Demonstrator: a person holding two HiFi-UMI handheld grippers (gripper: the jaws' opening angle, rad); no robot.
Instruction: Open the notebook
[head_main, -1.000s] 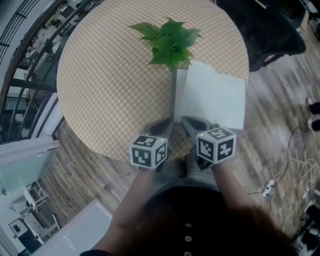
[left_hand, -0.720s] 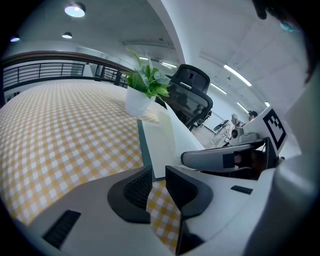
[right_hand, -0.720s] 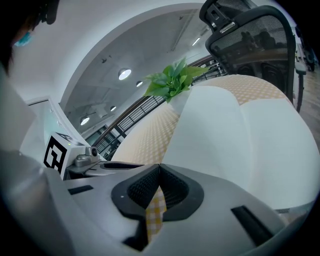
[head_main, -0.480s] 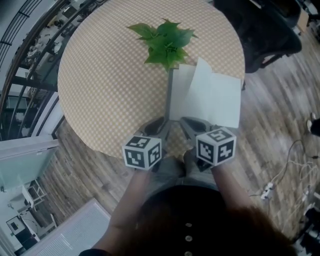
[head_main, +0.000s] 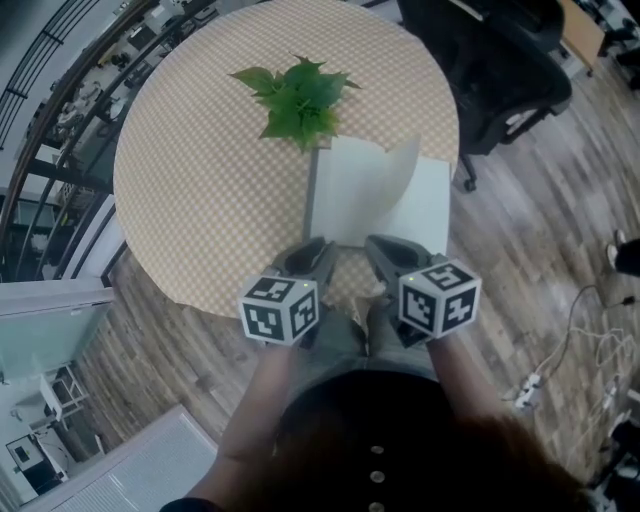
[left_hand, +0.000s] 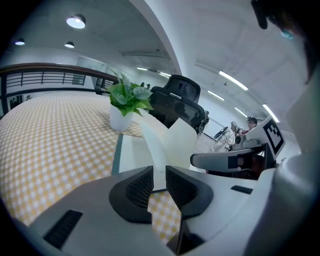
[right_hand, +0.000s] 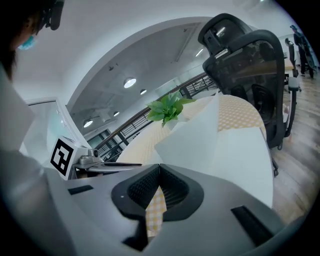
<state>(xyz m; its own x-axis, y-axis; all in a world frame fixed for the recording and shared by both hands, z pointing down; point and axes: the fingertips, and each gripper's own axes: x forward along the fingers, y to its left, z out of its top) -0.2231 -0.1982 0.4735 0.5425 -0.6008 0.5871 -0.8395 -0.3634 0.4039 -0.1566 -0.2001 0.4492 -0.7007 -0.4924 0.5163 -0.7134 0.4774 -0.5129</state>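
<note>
The notebook (head_main: 352, 195) lies open on the round checked table (head_main: 200, 180), white pages up, its dark cover edge along the left. One loose leaf (head_main: 405, 165) stands curled above the right page. In the left gripper view the leaf (left_hand: 172, 142) rises just beyond the jaws. My left gripper (head_main: 318, 252) hovers at the notebook's near edge, its pads (left_hand: 141, 186) slightly apart with nothing between them. Beside it my right gripper (head_main: 382, 250) is shut and empty; its fingertips (right_hand: 160, 172) meet in front of the white page (right_hand: 240, 155).
A potted green plant (head_main: 297, 95) stands just behind the notebook's far left corner. A black office chair (head_main: 490, 60) is off the table's far right edge. The table's near edge runs under both grippers, with wooden floor and cables at right.
Both grippers have drawn back and up from the notebook. The left jaws have parted. A white leaf has lifted off the right side and now stands curled over the open pages.
</note>
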